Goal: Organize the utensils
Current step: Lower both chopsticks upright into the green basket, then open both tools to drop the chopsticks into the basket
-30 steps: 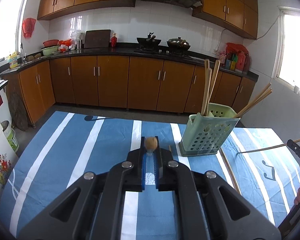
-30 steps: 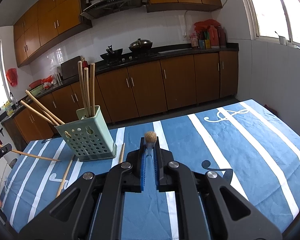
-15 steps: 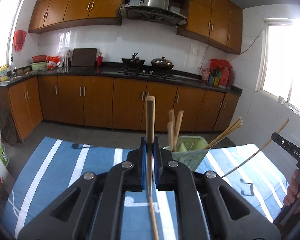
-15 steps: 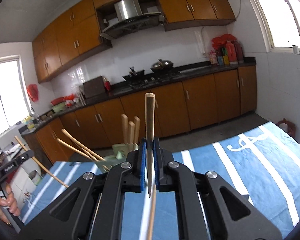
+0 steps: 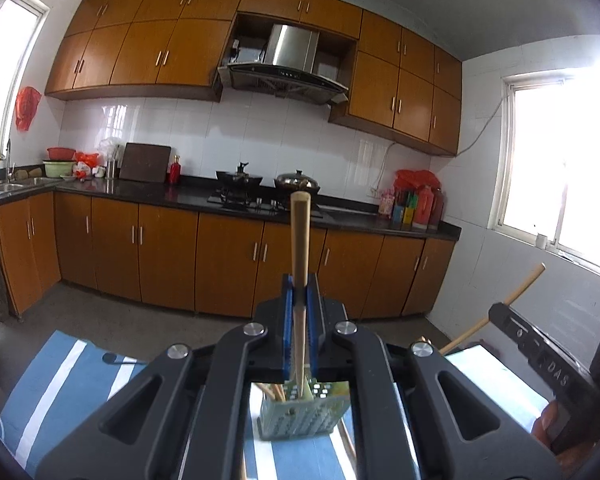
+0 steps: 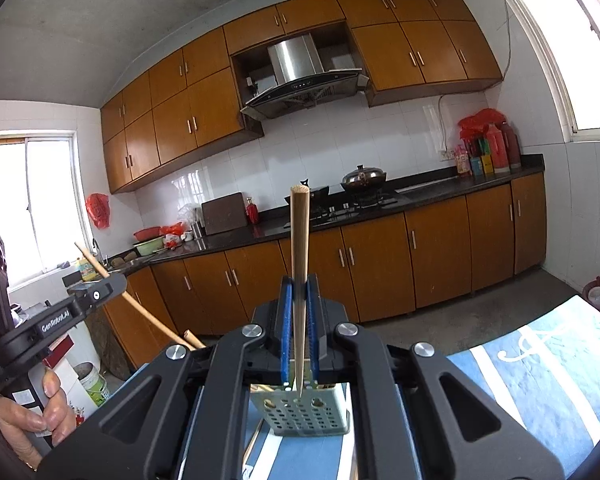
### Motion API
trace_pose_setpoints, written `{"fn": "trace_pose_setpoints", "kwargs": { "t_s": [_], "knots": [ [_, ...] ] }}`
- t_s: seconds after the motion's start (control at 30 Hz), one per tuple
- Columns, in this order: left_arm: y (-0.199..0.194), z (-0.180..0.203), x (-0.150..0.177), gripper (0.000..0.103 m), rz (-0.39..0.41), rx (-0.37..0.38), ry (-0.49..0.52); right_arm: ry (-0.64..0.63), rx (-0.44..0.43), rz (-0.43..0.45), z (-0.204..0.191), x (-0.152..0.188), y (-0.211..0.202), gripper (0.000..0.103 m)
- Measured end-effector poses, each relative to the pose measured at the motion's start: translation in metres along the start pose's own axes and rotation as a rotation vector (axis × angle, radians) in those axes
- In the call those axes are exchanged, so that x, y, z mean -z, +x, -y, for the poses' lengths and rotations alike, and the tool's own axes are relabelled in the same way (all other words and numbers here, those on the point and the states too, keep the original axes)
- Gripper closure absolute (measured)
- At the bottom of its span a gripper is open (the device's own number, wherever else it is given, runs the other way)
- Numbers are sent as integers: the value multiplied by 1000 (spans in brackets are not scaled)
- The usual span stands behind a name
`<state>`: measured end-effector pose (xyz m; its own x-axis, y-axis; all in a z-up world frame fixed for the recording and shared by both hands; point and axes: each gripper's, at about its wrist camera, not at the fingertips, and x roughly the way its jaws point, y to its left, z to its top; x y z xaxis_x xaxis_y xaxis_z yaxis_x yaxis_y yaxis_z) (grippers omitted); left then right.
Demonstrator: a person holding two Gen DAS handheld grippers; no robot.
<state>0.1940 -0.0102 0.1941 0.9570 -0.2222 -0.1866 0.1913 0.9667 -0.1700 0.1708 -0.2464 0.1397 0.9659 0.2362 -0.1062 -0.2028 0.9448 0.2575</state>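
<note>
My left gripper is shut on a wooden chopstick held upright, its thin tip pointing down over the pale green perforated utensil holder. My right gripper is shut on another wooden chopstick, also upright, its tip just above the same holder. Several chopsticks stand in the holder, mostly hidden behind the gripper bodies. The right gripper with its chopstick shows at the right edge of the left wrist view; the left gripper shows at the left of the right wrist view.
The holder stands on a blue cloth with white stripes. A loose chopstick lies on the cloth beside the holder. Brown kitchen cabinets and a dark countertop are behind the table.
Both grippers have risen and tilted up, bringing their chopsticks from lying flat to upright, and have come in over the holder. Both cameras now look at the cabinets, not the cloth.
</note>
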Motion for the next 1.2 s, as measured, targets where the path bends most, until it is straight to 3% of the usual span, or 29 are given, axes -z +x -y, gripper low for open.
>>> {"fn": "trace_pose_setpoints", "kwargs": {
  "t_s": [0.23, 0.67, 0.77, 0.83, 1.07, 1.2],
  "knots": [
    [36, -3, 6, 96, -15, -28, -31, 30, 11, 5, 7, 2, 23, 95],
    [80, -23, 34, 94, -113, -25, -71, 12, 34, -142, 6, 30, 70, 95],
    [75, -26, 36, 90, -112, -26, -68, 30, 45, -144, 12, 28, 64, 86],
    [68, -30, 34, 85, -103, -30, -70, 40, 54, -131, 16, 25, 59, 70],
    [32, -42, 27, 75, -78, -46, -84, 48, 108, -122, 36, 26, 23, 70],
    [5, -54, 41, 73, -101, -76, -66, 43, 179, -206, 55, 48, 12, 69]
  ]
}}
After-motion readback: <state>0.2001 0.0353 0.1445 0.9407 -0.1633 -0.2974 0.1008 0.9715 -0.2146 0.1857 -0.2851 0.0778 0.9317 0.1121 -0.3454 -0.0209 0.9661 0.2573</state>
